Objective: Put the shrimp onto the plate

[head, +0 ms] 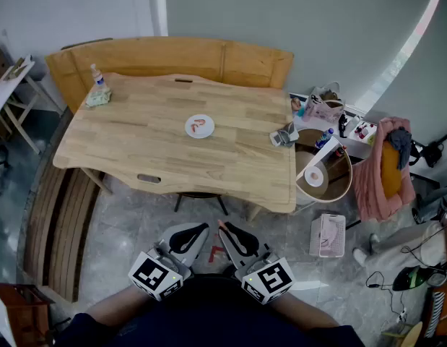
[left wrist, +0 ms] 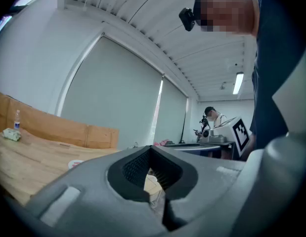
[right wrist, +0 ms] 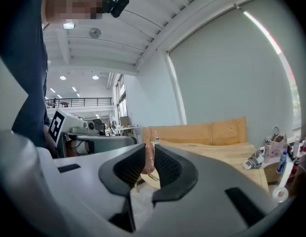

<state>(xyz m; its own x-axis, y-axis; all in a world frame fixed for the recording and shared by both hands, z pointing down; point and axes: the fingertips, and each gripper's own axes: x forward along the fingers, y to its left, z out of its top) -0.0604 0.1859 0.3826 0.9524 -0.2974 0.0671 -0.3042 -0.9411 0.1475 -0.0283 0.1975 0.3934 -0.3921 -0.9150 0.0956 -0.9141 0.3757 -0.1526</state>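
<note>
A white plate (head: 189,127) lies near the middle of the wooden table (head: 144,139), with a pinkish-red shrimp (head: 200,126) on it. Both grippers hang close to my body, in front of the table's near edge and well short of the plate. My right gripper (head: 223,226) (right wrist: 149,158) is shut on a second pink shrimp (right wrist: 149,157), whose tip (head: 220,223) pokes out between the jaws. My left gripper (head: 201,227) (left wrist: 152,148) has its jaw tips together with nothing in them. From the left gripper view the plate (left wrist: 75,163) shows low and far off.
A clear bottle and a tissue pack (head: 98,90) stand at the table's far left corner, a grey crumpled item (head: 284,136) at its right edge. A wooden bench wraps the back and left. A round stool with a tape roll (head: 315,176) and cluttered things stand to the right.
</note>
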